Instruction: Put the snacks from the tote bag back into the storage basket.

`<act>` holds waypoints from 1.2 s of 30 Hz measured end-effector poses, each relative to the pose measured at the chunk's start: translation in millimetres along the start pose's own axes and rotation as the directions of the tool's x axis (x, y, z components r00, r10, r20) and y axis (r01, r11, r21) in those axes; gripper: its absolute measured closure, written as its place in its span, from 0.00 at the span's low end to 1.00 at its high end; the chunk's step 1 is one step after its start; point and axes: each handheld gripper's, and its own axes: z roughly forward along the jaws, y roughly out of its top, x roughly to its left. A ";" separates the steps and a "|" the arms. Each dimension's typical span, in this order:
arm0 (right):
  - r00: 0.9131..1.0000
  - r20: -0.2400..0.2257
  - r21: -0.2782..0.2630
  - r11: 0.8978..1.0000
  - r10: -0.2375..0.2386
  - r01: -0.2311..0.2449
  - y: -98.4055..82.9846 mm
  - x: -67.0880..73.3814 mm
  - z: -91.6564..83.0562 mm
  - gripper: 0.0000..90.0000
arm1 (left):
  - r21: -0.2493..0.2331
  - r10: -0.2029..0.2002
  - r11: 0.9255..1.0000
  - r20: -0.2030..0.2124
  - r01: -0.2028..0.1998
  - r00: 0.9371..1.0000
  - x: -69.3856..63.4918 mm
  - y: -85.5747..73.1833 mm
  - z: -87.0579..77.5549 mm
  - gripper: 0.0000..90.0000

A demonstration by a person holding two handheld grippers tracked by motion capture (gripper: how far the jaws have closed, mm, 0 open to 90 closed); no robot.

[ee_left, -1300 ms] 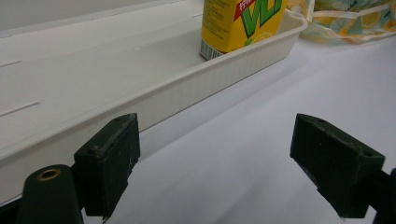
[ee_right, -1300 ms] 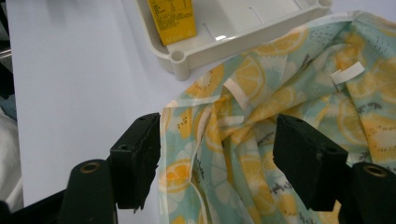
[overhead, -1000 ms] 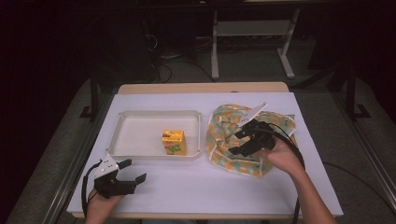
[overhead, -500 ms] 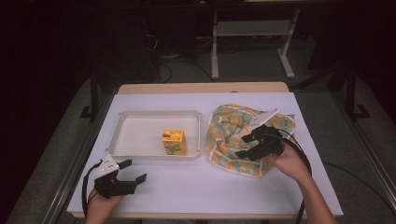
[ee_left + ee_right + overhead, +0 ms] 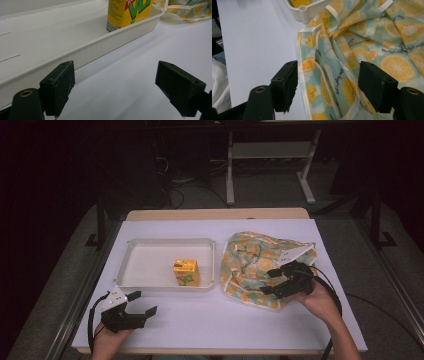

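Citrus-print bag (image 5: 255, 265) between open jaws of right hand-held gripper (image 5: 328, 82), ungripped; left hand-held gripper (image 5: 122, 82) open, empty.

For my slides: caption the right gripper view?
Open right gripper poised over the fruit-print bag beside the white tray.

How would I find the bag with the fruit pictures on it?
Start at the white-covered table and look right of the shallow white plastic tray. The crumpled soft bag printed with orange and lemon slices on pale green lies there, under the right gripper. It is the one patterned, floppy thing; the yellow juice carton is boxy.
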 end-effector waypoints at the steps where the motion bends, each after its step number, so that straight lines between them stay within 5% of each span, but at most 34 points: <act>1: 1.000 0.001 -0.004 1.000 0.008 -0.008 -2.2 0.0 -0.8 0.35 | 0.001 0.001 1.000 0.000 -0.001 1.000 0.2 -0.1 0.1 0.18; 36: 0.996 0.056 -0.003 0.997 0.073 -0.073 -61.8 13.2 -14.2 0.35 | -0.003 0.013 1.000 -0.004 -0.013 1.000 -0.2 0.5 -0.5 0.18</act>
